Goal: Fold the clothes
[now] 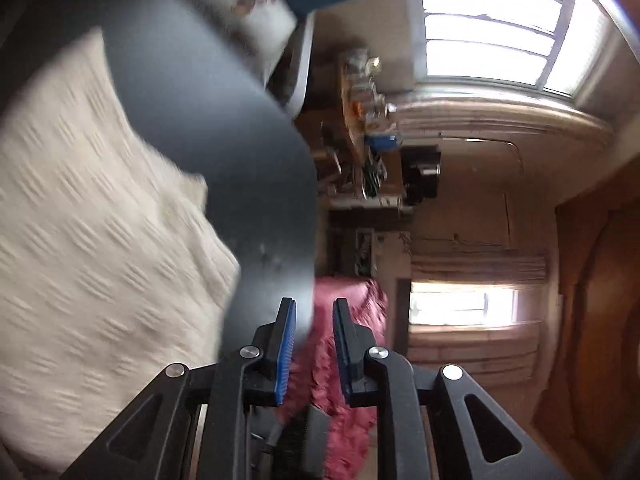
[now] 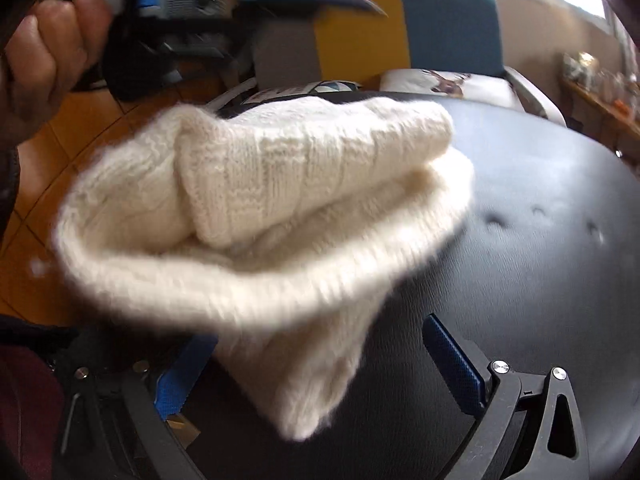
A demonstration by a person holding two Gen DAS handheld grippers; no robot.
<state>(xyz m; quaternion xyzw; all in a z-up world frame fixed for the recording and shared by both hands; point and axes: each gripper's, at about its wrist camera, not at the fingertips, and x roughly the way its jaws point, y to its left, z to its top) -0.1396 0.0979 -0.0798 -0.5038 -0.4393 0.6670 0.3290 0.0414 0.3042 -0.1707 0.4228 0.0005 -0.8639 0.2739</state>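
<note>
On the black table (image 2: 520, 240), near its left edge, lies the folded white knit sweater (image 2: 256, 208). Right claw (image 2: 320, 372) spread wide around its corner; left claw (image 1: 314, 344) narrowly parted, pinching nothing.

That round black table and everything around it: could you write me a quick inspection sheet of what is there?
Surface: round black leather-look table, dimpled, mostly bare.
Job's things: cream knitted sweater, bunched in loose folds on the table, one corner lying between the right tool's fingers.
Clutter: nothing seen on the table besides the sweater.
Grippers: left tool open, empty, pointing past the table edge; right tool open wide, not clamped on the knit. A bare hand holds the left tool.
Cables: nothing seen clearly.
Surroundings: yellow-and-teal chair, deer-print white cushion, red fringed throw, cluttered wooden shelf, bright windows.
</note>
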